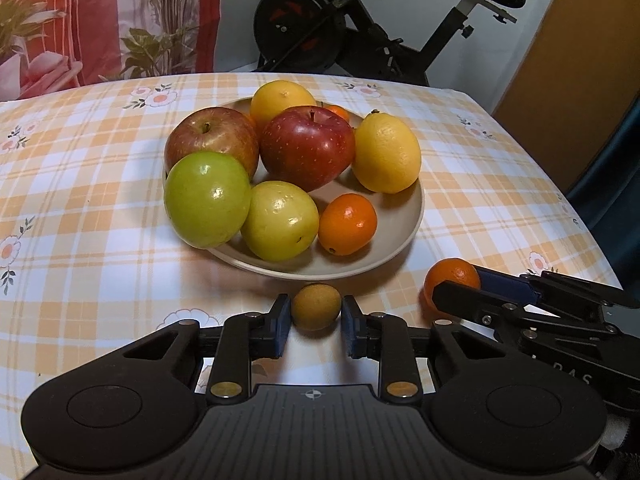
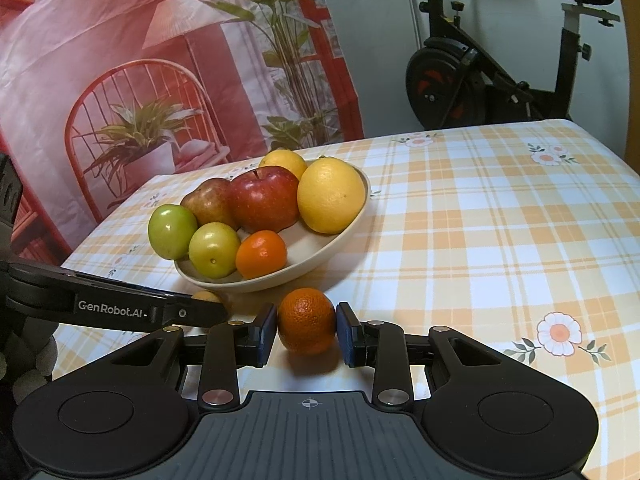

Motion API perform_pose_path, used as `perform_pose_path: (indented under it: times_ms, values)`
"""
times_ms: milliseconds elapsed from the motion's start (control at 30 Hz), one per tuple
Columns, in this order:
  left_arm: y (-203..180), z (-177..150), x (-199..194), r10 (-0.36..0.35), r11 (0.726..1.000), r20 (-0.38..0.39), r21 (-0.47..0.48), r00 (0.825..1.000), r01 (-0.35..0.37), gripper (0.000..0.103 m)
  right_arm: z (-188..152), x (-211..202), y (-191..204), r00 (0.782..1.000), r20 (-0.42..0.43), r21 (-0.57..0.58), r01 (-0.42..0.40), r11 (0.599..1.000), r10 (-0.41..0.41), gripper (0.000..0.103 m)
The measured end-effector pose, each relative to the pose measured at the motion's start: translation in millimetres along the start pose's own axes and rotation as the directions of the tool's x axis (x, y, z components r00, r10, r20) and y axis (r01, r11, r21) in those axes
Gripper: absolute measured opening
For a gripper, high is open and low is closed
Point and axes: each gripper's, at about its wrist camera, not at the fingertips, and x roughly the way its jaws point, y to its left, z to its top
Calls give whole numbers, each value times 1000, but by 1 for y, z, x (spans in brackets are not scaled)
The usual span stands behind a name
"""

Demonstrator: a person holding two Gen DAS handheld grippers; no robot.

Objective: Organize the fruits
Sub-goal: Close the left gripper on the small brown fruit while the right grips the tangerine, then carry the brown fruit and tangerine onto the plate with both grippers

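- The plate (image 1: pixel 404 224) sits mid-table on the checked tablecloth (image 1: pixel 80 184), already carrying apples, lemons, green fruits and a small orange citrus.
- The left gripper (image 1: pixel 316 307) brackets a small brown fruit (image 1: pixel 316 306) that rests on the cloth just in front of the plate's near rim. Its blue pads (image 1: pixel 283 322) stand close at either side at a narrow spread; whether they actually press the fruit cannot be told.
- That fruit looks light, round and firm-skinned, so it would probably roll if nudged; the best hold is across its widest middle.
- The right gripper (image 2: pixel 307 322) likewise flanks the mandarin (image 2: pixel 307 320), which lies on the cloth just right of the brown fruit, near the plate. The fingers sit narrow, at or almost at the peel; contact is unclear.
- The mandarin seems light with soft, yielding peel, so a gentle squeeze across its equator should suit; hard pressure risks bruising.
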Motion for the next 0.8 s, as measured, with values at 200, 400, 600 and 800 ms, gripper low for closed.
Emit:
perform_pose_path:
  times_ms: [200,400,600,800]
  values:
    - [-3,-1,-12,-8,1000,37,23,999,8,29,-1,-1,0,1000,6,-1,0,1000,0,30]
    - [-5,9,-26,0,999,106,41,994,-5,28,4,-1,1,1000,16,-6,-1,1000,1,30]
    - [-9,31,-27,27,996,149,82,988,-40,28,16,7,1,1000,30,-35,6,999,-5,30]
    - [-13,51,-15,41,993,150,107,988,-58,28,36,17,5,998,67,-83,8,997,-3,30]
